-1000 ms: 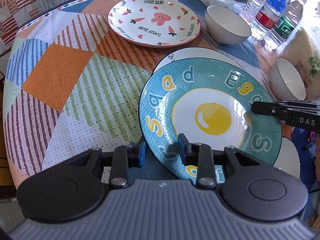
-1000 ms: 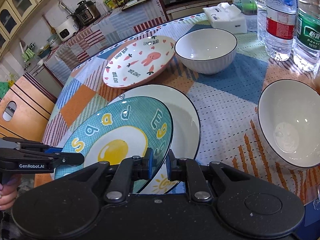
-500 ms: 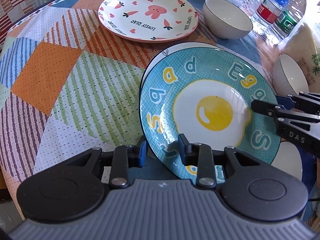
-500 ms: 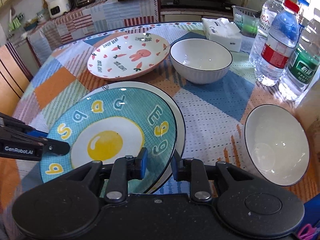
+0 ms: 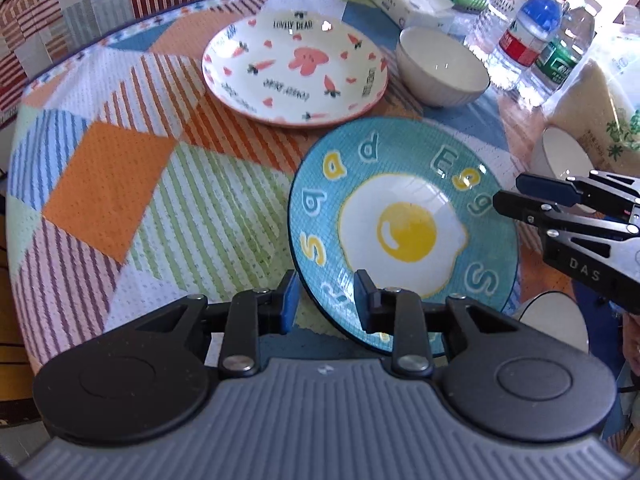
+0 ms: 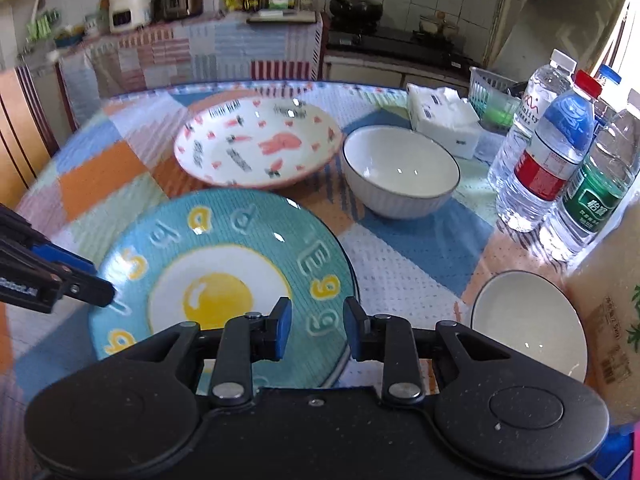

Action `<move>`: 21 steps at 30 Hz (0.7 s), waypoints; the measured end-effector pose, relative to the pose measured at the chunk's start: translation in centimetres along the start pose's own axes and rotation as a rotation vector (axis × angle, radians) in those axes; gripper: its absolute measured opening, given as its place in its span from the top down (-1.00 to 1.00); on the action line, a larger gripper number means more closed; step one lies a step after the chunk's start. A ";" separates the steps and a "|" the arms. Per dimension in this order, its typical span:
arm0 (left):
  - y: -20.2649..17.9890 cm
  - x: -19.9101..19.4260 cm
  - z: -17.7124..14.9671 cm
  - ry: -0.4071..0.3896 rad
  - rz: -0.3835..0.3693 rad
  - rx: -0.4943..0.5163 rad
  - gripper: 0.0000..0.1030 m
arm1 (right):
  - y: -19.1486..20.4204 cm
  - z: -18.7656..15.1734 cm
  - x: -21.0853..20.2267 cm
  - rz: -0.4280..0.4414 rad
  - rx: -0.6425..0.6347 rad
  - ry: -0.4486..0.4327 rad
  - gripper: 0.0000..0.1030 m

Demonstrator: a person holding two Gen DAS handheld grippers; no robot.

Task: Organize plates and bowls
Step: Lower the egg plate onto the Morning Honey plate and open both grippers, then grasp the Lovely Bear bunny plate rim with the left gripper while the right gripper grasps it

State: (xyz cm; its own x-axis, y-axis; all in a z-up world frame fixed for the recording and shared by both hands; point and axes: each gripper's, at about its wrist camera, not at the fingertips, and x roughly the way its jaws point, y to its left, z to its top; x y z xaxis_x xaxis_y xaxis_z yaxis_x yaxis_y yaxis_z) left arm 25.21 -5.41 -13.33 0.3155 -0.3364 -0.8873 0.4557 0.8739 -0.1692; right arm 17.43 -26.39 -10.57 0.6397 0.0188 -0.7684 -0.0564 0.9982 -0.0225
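Note:
A teal plate with a fried-egg picture (image 5: 404,232) (image 6: 224,284) lies on the patterned tablecloth, covering the white plate seen earlier. My left gripper (image 5: 325,301) is open, its jaws straddling the plate's near-left rim. My right gripper (image 6: 316,330) is open, its jaws wide apart at the plate's right rim. A white plate with a pink rabbit (image 5: 294,68) (image 6: 258,148) sits behind. A white bowl (image 5: 442,72) (image 6: 400,172) stands right of it. A second white bowl (image 6: 528,320) (image 5: 564,158) sits at the right.
Water bottles (image 6: 556,148) (image 5: 532,28), a tissue box (image 6: 444,120) and a green basket (image 6: 496,98) stand at the back right. A rice bag (image 6: 612,300) is at the right edge. The table edge (image 5: 24,216) curves along the left. Another white dish (image 5: 554,320) is near my right gripper.
The teal plate has settled flat onto the white plate and hides it. My right gripper's jaws have opened off the rim. Both grippers have drawn back a little.

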 end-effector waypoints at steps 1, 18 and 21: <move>0.0 -0.7 0.3 -0.013 0.004 0.005 0.44 | -0.2 0.3 -0.5 0.028 0.018 -0.015 0.36; 1.5 -7.5 2.3 -0.168 0.161 0.076 0.36 | 0.9 6.0 -3.8 0.215 0.020 -0.106 -0.19; 2.1 -7.6 2.6 -0.168 0.183 0.075 0.25 | 1.1 6.7 -3.5 0.225 0.012 -0.098 -0.20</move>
State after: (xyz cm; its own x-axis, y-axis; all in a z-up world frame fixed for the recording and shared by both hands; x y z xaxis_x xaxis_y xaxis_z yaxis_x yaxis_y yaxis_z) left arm 25.94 -1.94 -5.82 0.5292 -0.2342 -0.8155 0.4370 0.8991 0.0253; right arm 20.29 -25.01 -3.61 0.6836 0.2453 -0.6874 -0.1966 0.9689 0.1502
